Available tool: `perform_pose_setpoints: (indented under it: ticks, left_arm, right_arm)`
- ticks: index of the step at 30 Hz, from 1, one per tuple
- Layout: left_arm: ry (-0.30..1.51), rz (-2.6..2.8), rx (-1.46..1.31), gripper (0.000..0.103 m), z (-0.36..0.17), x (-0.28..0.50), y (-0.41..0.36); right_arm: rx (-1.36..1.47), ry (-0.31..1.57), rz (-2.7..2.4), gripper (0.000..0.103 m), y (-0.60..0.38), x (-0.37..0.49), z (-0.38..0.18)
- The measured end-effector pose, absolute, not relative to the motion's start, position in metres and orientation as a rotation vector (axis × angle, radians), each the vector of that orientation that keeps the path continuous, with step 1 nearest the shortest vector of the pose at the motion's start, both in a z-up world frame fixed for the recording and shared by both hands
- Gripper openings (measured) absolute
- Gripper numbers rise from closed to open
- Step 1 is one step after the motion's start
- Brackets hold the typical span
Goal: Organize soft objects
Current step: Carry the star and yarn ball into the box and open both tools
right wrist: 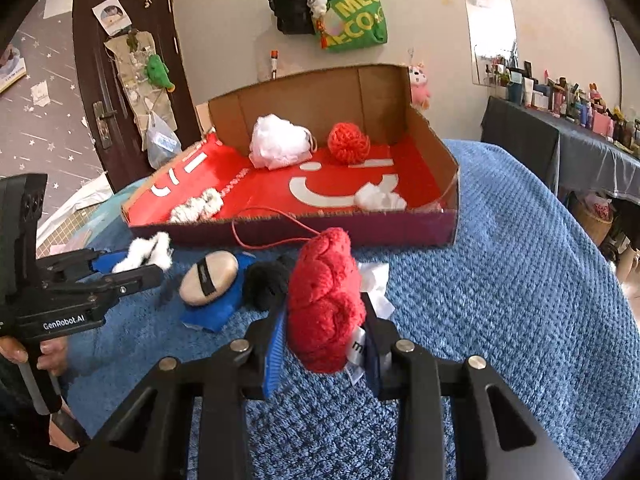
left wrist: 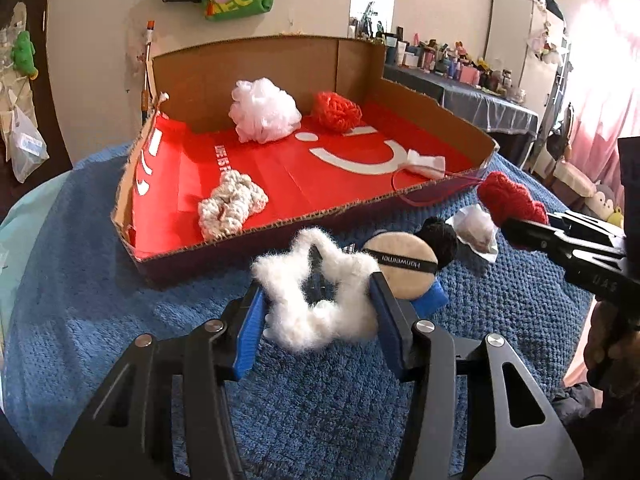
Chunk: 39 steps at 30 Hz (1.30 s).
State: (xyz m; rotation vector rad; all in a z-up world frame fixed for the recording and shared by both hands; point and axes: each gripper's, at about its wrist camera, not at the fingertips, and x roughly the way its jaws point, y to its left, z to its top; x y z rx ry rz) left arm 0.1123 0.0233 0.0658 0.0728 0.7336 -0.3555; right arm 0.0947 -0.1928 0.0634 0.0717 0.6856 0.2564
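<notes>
My left gripper (left wrist: 318,296) is shut on a white fluffy star-shaped ring (left wrist: 280,280), held just above the blue blanket (left wrist: 80,280) in front of the cardboard box (left wrist: 360,204). The right gripper (right wrist: 326,320) is shut on a red knitted piece (right wrist: 324,304) with a thin red cord and a white label. That grip also shows at the right of the left wrist view, on the red knitted piece (left wrist: 508,200). The red-lined box holds a white mesh puff (left wrist: 264,110), an orange crochet ball (left wrist: 336,112), a cream crochet scrunchie (left wrist: 230,208) and a small white cloth (left wrist: 426,164).
On the blanket between the grippers lie a beige powder puff (left wrist: 400,264), a black pompom (left wrist: 440,240), a blue sponge (left wrist: 430,300) and a white pouch (left wrist: 478,228). A cluttered side table (right wrist: 560,136) stands at the back right. A green bag (right wrist: 352,16) hangs on the wall.
</notes>
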Motion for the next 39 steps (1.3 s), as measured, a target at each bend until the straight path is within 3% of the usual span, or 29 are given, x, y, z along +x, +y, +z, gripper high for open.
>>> perform_pose_setpoints:
  ticks: [12,19,30,39]
  left_arm:
    - [0.692,-0.355,0.068,0.048,0.083,0.114,0.027]
    - [0.69,-0.358,0.073,0.048,0.107,0.155,0.03]
    - [0.807,-0.303,0.146,0.048,0.105,0.252,0.027]
    - [0.919,-0.285,0.182,0.048,0.084,0.295,0.024]
  right_arm:
    - [0.075,0.626,0.269,0.036,-0.193,0.098,0.088]
    - [0.067,0.606,0.315,0.036,-0.194,0.136,0.115]
    - [0.035,0.833,0.352,0.036,-0.198,0.265,0.123]
    - [-0.074,0.992,0.3,0.036,-0.188,0.317,0.1]
